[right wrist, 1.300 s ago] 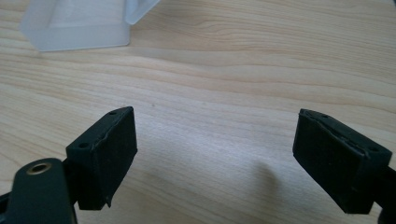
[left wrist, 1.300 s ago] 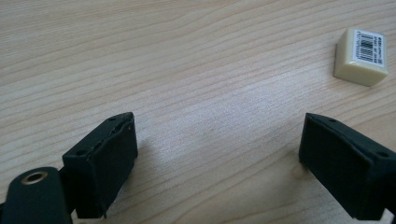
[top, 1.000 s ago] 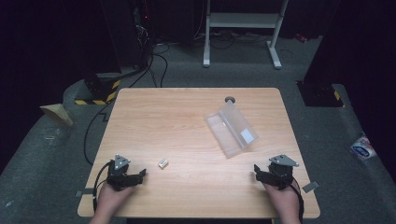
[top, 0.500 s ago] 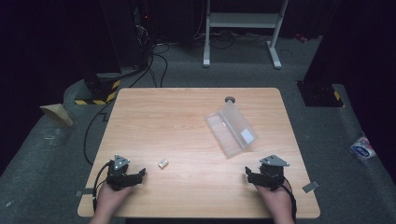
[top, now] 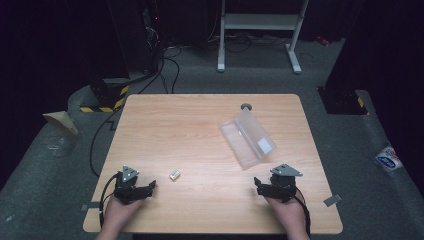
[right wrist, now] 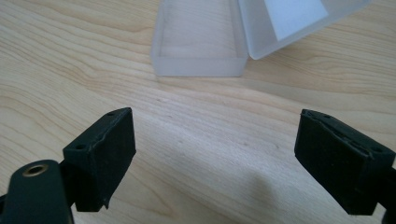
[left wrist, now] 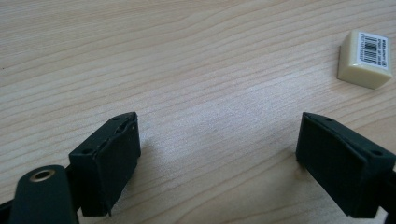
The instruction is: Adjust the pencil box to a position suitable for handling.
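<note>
Small cream rectangular eraser with barcode label [top: 174,175] lying untouched on the pale wooden surface [top: 200,130], just right of the left gripper [top: 142,189]; fingers [left wrist: 109,161] spread wide, nothing between. Clear plastic hinged case [top: 247,136] open, far right. Right gripper [top: 261,185] shifted left since a second ago, now near the case's near end, fingers [right wrist: 100,154] spread, empty. Judged: approach only, no grasp yet.
</note>
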Action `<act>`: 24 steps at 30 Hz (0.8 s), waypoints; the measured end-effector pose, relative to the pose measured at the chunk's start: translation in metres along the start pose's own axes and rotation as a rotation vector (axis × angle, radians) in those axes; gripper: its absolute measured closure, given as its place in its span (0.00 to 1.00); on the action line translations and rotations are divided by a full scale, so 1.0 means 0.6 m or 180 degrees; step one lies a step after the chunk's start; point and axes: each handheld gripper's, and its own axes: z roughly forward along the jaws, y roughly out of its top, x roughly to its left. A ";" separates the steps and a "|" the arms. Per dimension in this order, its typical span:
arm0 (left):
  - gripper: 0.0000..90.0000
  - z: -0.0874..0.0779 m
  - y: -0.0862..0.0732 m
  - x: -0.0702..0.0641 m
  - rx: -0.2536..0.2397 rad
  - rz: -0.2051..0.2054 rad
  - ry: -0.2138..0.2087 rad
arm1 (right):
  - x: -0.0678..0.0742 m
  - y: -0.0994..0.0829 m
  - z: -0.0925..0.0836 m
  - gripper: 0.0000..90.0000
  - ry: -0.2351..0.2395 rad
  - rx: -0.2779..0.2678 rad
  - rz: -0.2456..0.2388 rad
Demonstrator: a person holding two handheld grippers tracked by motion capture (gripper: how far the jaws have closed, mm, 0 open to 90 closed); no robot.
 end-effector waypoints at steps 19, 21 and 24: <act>0.15 0.000 -0.001 0.000 -0.0004 -0.0014 -0.0006 | 0.043 0.067 0.044 0.24 0.0242 -0.0124 -0.0096; 0.15 0.000 0.000 0.002 0.0004 -0.0007 0.0003 | 0.048 0.069 0.051 0.27 0.0284 -0.0127 -0.0096; 0.15 0.001 0.001 0.002 0.0012 -0.0027 0.0006 | 0.055 0.069 0.056 0.31 0.0337 -0.0163 -0.0133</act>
